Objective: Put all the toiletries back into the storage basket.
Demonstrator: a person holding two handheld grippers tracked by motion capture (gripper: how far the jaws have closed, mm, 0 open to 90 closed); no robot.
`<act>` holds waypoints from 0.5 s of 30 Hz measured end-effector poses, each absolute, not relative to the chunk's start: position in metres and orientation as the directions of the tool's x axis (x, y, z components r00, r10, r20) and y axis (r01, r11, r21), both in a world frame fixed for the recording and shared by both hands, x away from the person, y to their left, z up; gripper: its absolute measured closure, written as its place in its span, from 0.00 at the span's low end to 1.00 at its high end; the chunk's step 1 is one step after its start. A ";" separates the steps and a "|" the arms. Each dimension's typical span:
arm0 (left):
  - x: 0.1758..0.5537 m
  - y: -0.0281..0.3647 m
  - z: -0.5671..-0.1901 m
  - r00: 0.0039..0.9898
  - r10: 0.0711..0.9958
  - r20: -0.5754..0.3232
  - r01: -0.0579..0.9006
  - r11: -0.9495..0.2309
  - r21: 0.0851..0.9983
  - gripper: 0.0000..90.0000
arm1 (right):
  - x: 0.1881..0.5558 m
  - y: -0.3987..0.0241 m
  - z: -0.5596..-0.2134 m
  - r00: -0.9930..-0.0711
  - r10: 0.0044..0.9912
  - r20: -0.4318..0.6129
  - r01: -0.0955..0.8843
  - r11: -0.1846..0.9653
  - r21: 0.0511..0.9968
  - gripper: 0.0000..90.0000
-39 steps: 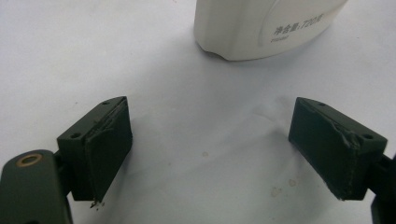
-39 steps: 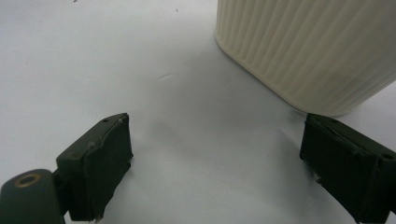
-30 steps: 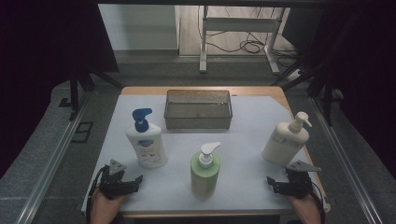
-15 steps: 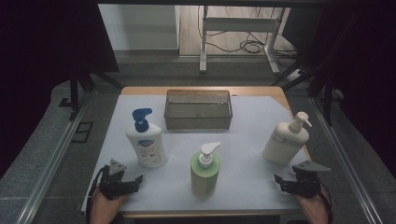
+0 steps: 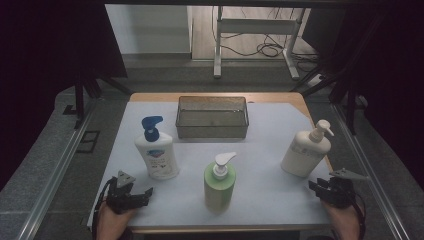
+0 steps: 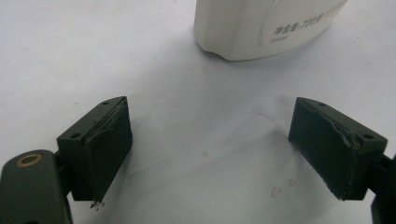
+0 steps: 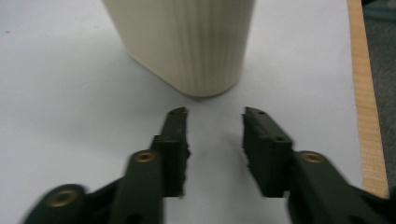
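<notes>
The right gripper (image 5: 320, 187) has just been closing – nothing sits between its jaws, which have a small gap. The cream bottle (image 5: 305, 152) stands just ahead, near the table's right edge (image 5: 320, 145). The left gripper (image 5: 142, 192) is wide apart near the white bottle (image 6: 266, 25) (label reads "720").

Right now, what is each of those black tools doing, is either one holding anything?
Left tool: open wide, empty, on the sheet short of the blue-capped bottle.
Right tool: jaws have just been closing, a narrow gap left, nothing between them, just short of the cream bottle.
</notes>
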State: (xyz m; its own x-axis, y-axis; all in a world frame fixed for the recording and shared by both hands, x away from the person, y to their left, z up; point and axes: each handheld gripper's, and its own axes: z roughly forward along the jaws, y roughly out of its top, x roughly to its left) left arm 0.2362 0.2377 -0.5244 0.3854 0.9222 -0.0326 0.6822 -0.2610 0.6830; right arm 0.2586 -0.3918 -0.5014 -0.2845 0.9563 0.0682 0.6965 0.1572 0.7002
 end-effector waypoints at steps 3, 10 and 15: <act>0.236 0.238 -0.524 0.386 0.922 -0.032 0.682 -0.261 0.683 0.14 | 0.263 -0.396 -0.503 -0.276 0.959 0.064 0.702 0.156 0.695 0.83; 0.236 0.238 -0.524 0.386 0.922 -0.032 0.682 -0.262 0.683 0.14 | 0.275 -0.399 -0.504 -0.265 0.963 0.047 0.700 0.159 0.696 1.00; 0.236 0.238 -0.524 0.385 0.922 -0.032 0.682 -0.261 0.683 0.14 | 0.285 -0.398 -0.505 -0.250 0.968 0.031 0.704 0.159 0.693 1.00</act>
